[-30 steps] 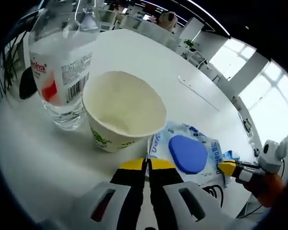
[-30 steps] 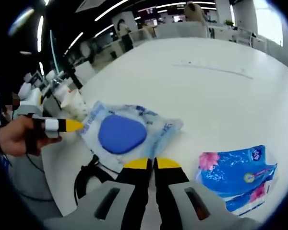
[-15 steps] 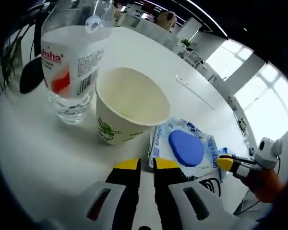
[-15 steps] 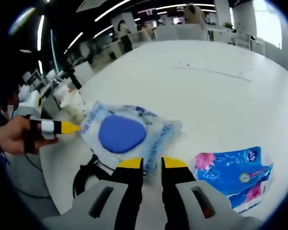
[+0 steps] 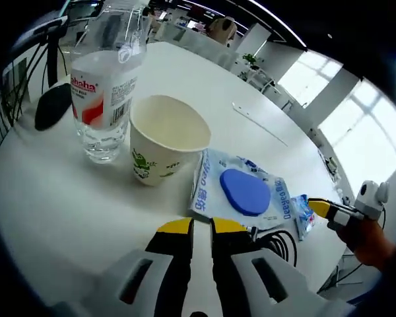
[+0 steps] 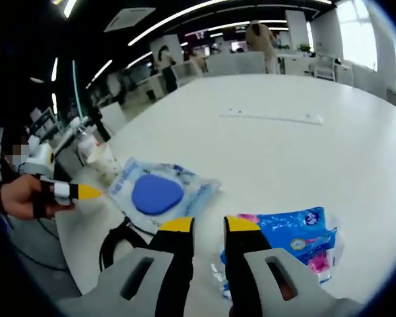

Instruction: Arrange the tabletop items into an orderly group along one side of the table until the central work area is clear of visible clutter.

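Note:
A clear water bottle (image 5: 105,99) with a red-and-white label stands upright at the left, and an empty paper cup (image 5: 165,142) is close beside it. Right of the cup lies a flat wet-wipes pack (image 5: 241,195) with a blue lid. My left gripper (image 5: 202,228) is open just in front of the pack, with nothing between its jaws. My right gripper (image 6: 209,226) is open and empty, hovering between the wipes pack (image 6: 158,191) and a blue tissue pack (image 6: 294,241) printed with pink flowers. The left gripper (image 6: 86,192), held by a hand, reaches in toward the wipes pack's left corner.
A coiled black cable (image 5: 277,241) lies at the table's near edge by the wipes pack. A thin white strip (image 6: 270,117) lies far out on the round white table (image 6: 330,165). A dark object (image 5: 53,109) sits beyond the bottle. Office desks and people stand behind.
Both grippers went from shut to open. Both cameras pulled back from the wipes pack, so the cup, bottle and tissue pack now look smaller and sit further off.

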